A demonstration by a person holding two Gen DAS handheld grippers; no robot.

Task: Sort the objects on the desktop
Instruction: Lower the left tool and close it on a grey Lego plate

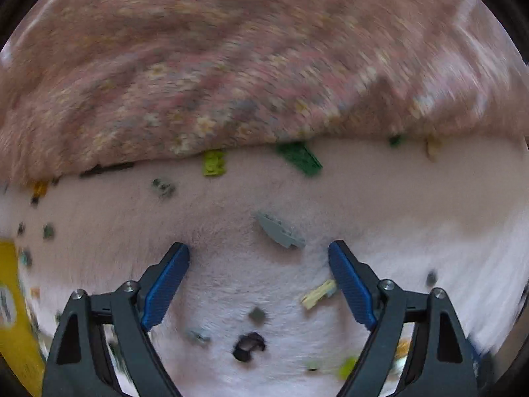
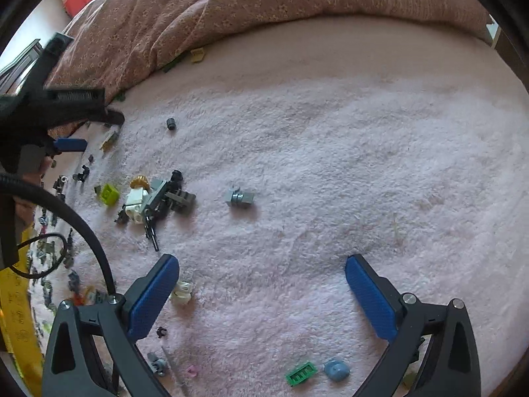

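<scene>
The left gripper [image 1: 259, 255], jaws wide and empty, hangs just near of the long grey plastic brick [image 1: 280, 234] — its axis running diagonally, far-left to near-right.

The left wrist camera sits on the left tool [image 1: 259, 259] and looks steeply down, close to the fuzzy pink blanket [image 1: 396, 205]. Its picture is blurry. The right wrist camera sits on the right tool [image 2: 262, 269] and looks down too, from a bit higher up, so more of the blanket shows. Both views face the flowery quilt [image 2: 231, 3] at the far edge. The right view also catches the left tool at its left side.
</scene>
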